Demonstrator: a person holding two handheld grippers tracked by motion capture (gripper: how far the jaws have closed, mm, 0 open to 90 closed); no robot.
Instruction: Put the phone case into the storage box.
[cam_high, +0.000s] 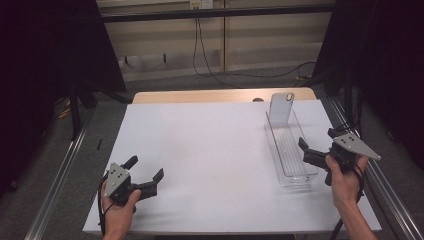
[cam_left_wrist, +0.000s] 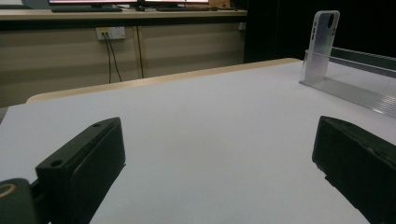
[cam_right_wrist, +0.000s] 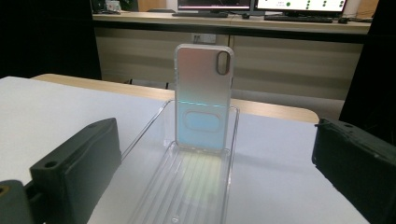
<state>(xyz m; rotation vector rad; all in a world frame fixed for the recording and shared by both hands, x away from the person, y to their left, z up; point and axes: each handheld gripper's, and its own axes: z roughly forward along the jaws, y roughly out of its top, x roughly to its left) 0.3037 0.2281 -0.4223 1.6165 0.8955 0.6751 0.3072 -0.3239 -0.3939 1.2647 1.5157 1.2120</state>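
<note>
Phone case (cam_right_wrist: 203, 98) upright at far end of clear tray (cam_high: 290, 150) by tabletop (cam_high: 210, 150) right edge; right gripper (cam_high: 315, 150) and left gripper (cam_high: 145, 172) both with jaws open, empty.

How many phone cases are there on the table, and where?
1. The single phone case stands upright at the far end of the clear tray, leaning on its end wall, ahead of the open right gripper. Nothing seems to hide another one.

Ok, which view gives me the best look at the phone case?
The right gripper view: the phone case stands upright, facing the camera, in the clear tray. The high view shows it small; the left gripper view shows it at an angle.
</note>
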